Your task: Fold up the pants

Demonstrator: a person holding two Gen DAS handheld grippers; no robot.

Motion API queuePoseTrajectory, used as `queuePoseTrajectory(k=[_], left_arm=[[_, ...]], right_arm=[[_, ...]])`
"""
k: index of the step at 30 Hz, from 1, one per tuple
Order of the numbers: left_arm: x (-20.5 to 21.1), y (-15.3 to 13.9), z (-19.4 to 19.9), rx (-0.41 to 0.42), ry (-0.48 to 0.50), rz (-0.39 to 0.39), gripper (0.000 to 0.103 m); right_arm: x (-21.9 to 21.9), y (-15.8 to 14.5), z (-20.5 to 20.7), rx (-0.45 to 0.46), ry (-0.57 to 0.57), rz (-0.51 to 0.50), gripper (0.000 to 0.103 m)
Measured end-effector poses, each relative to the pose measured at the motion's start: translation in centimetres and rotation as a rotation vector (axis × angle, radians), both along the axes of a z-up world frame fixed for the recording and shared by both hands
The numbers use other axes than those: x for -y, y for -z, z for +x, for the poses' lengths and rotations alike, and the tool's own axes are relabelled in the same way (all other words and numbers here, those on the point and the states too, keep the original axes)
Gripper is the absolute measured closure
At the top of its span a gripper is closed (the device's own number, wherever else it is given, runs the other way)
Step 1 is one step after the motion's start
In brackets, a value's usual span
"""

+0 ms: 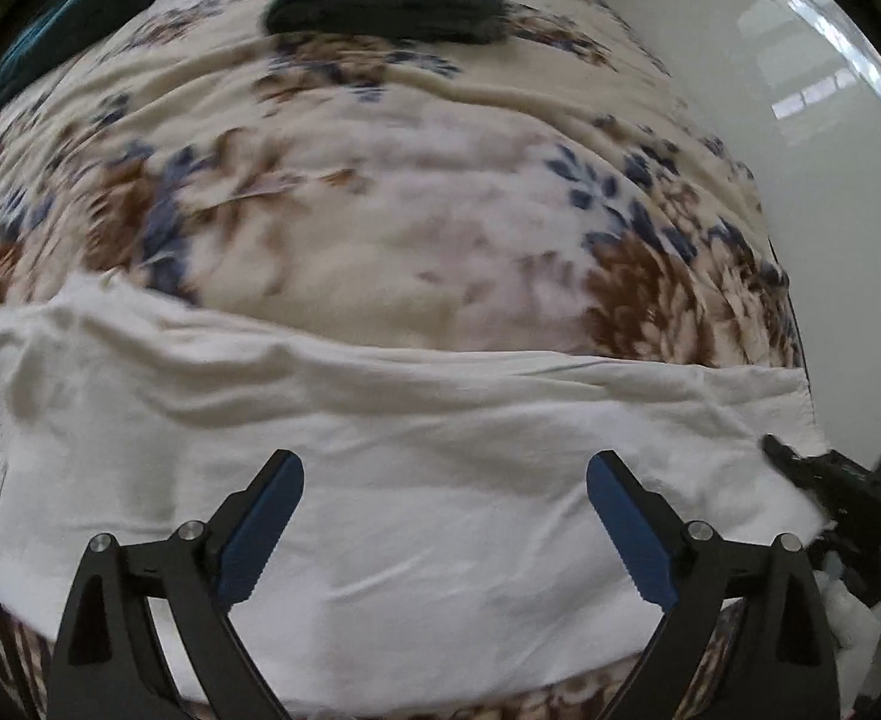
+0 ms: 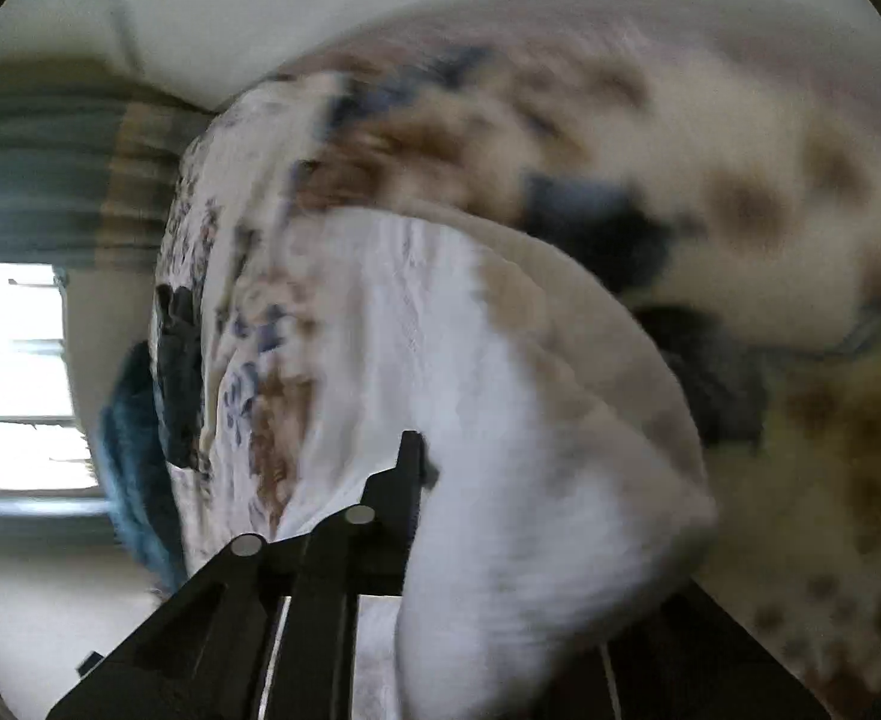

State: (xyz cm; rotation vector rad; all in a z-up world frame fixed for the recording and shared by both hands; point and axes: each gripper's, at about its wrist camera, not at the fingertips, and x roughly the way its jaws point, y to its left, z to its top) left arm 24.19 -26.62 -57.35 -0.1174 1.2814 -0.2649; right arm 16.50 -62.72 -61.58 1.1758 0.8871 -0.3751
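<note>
While its blue pads stand spread wide with nothing between them, the left tool (image 1: 445, 525) hangs over the pants (image 1: 380, 468), pointing steeply down. White and creased, the pants lie in a long band across the near edge of the bed (image 1: 380, 210), on a cream blanket printed with brown and blue flowers. At the band's right end, by the bed's right edge, the right tool (image 1: 800, 468) reaches in dark against the cloth. The right wrist view is blurred; there the right tool (image 2: 422, 468) has its fingers pressed together, and a fold of the pants (image 2: 500, 420) bulges over and beside them, so it appears to pinch the cloth, though the blur hides the pads themselves. Toward the bed's far edge lies a folded dark teal garment (image 1: 386, 0), well apart from the pants. More teal cloth (image 1: 50, 30) lies at the far left corner. Beyond the right edge stands a pale wall (image 1: 800, 150).
</note>
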Motion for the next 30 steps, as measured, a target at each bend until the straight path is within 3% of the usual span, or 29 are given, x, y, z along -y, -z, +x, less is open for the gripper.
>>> queuePoseTrajectory(k=[3, 7, 12, 18, 22, 25, 28, 30], left_arm=[[-5.0, -1.7, 0.3, -0.02, -0.095, -0.011, 0.006], [-12.4, -4.2, 0.4, 0.017, -0.2, -0.012, 0.006], [-20.9, -5.9, 0.1, 0.072, -0.321, 0.041, 0.006], [-31.8, -5.3, -0.6, 0.027, -0.456, -0.01, 0.006], [-37.2, -4.9, -1.1, 0.025, -0.493, 0.019, 0.006], [-40.0, -4.4, -1.1, 0.026, -0.49, 0.054, 0.006], [-41.8, -3.7, -0.8, 0.016, -0.492, 0.042, 0.006], [-42.1, -3.6, -0.3, 0.012, -0.483, 0.016, 0.006]], right_arm=[[-3.8, -6.6, 1.3, -0.013, -0.1, -0.182, 0.093], [-10.3, -12.6, 3.6, 0.009, -0.238, -0.31, 0.093], [-22.8, -15.6, 8.8, -0.009, -0.475, -0.466, 0.094], [-41.3, -11.5, 12.2, -0.07, -0.799, -0.588, 0.095], [-52.9, -5.2, 11.9, -0.164, -0.994, -0.676, 0.095], [-56.7, -1.9, 11.1, -0.236, -1.051, -0.697, 0.094], [-57.3, -0.6, 11.0, -0.302, -1.084, -0.663, 0.078], [-56.6, -1.6, 10.9, -0.274, -1.109, -0.528, 0.037]])
